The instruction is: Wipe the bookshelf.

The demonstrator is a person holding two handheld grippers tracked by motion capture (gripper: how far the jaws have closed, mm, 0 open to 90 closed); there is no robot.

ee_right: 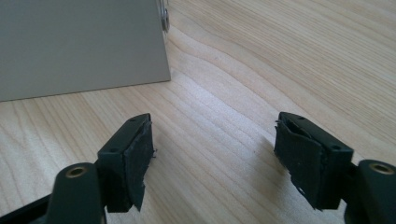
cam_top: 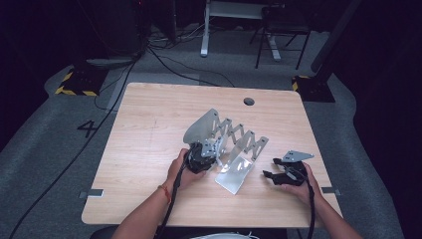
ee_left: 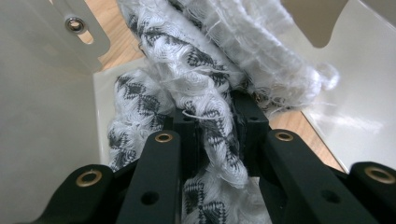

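A white cloth with a grey diamond pattern [ee_left: 205, 88] is bunched between two plates of a grey metal accordion rack [cam_top: 234, 137]. My left gripper [ee_left: 217, 112] is shut on the cloth, which runs down between its black jaws. In the high view the left gripper [cam_top: 201, 157] sits at the rack's near left end, low among the plates. My right gripper [cam_top: 271, 168] rests just above the table to the right of the rack. Its jaws [ee_right: 212, 140] stand wide open over bare wood with nothing between them.
The rack stands near the middle of the wooden table [cam_top: 149, 119], with one shiny end plate [cam_top: 235, 174] lying toward the front. A flat grey plate [ee_right: 79, 42] rises ahead-left of the right gripper. A cable hole [cam_top: 249, 101] is at the far edge.
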